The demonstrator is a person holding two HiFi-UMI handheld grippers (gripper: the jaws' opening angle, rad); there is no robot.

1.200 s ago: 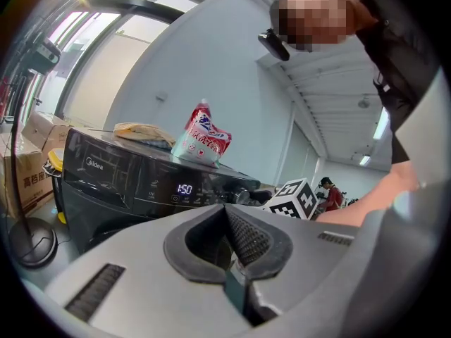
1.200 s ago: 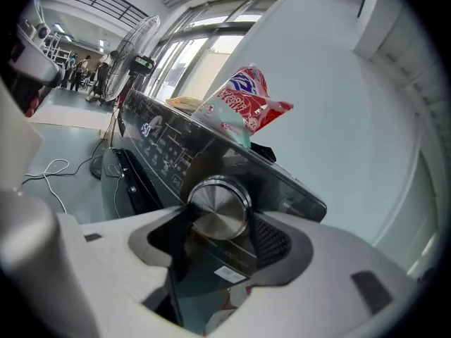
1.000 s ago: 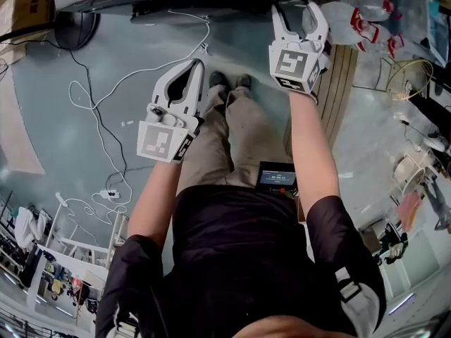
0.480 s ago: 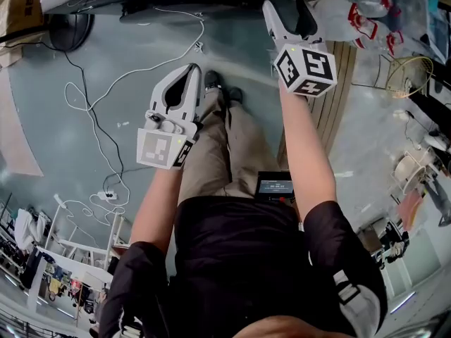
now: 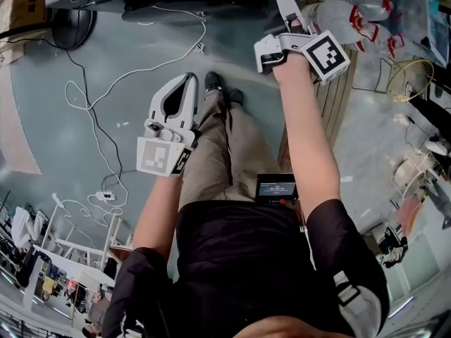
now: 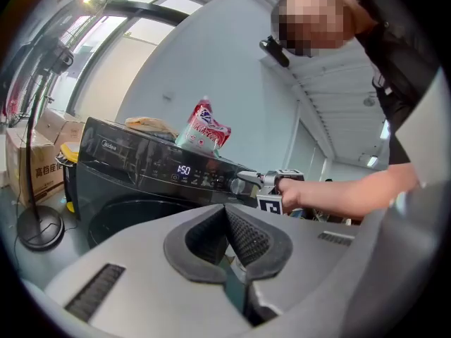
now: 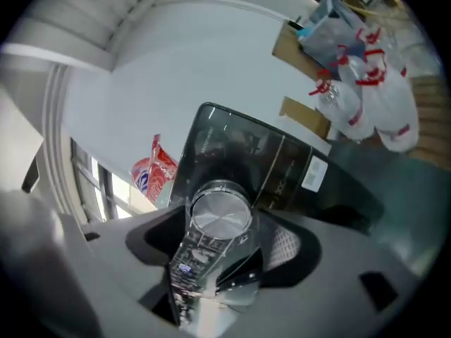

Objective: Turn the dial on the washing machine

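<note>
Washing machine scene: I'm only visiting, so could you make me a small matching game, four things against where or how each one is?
Things:
1. left tool
2. dial
3. red-and-white bag
4. floor fan

Places or states:
A. lying on top of the washing machine
B. jaws together, nothing between them
C. silver and round, on the machine's front
D. standing on the floor beside the machine

Pairs: 1-B, 2-C, 3-A, 4-D.
</note>
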